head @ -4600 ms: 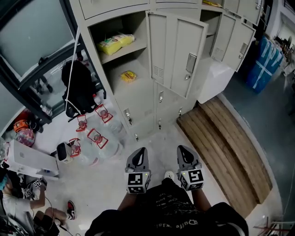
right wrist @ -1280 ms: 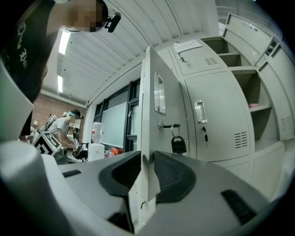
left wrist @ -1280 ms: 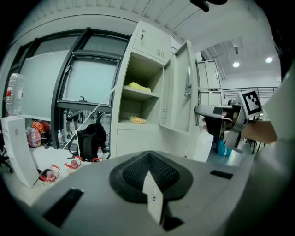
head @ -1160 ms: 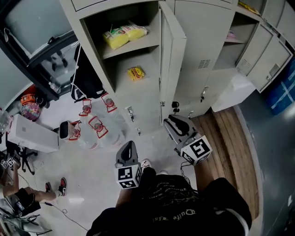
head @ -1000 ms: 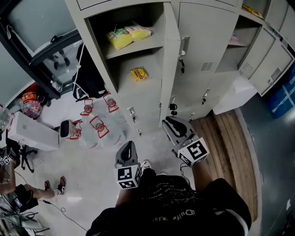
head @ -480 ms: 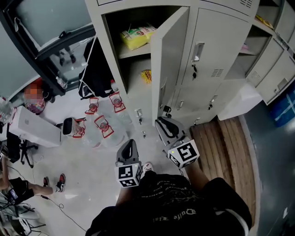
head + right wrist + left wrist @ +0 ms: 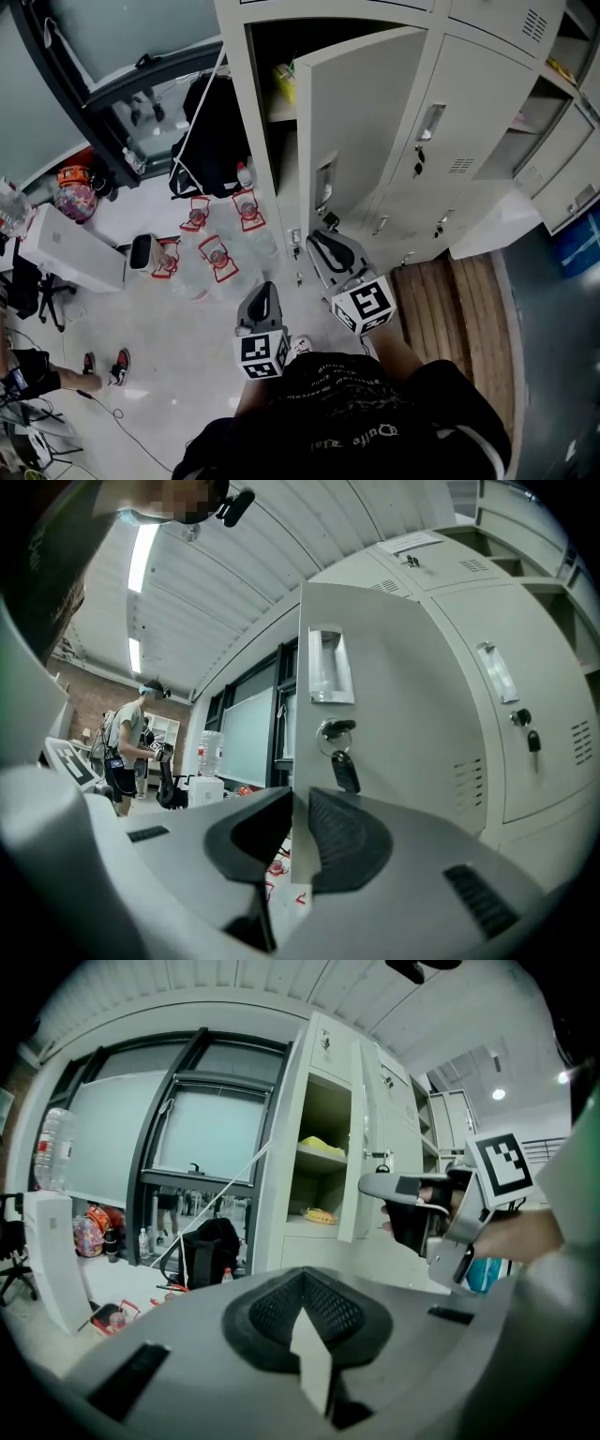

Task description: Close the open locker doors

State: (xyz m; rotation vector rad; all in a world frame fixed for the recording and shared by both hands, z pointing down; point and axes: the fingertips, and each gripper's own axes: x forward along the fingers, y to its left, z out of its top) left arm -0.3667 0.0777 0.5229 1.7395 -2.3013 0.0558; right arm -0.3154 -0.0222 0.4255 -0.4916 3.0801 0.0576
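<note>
— Right gripper [image 7: 319,246], pose?
— Extended forward; fingers [image 7: 342,832] clamp the part-open locker door's [image 7: 361,122] free edge, below its key [image 7: 345,771].
— Left gripper [image 7: 265,295]?
— Held lower, alongside; fingers closed, empty.

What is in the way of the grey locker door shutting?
Nothing visible does. The right hand-held gripper clamps the edge of the pale grey metal locker door, and the yellow packet sits back inside the open locker.
</note>
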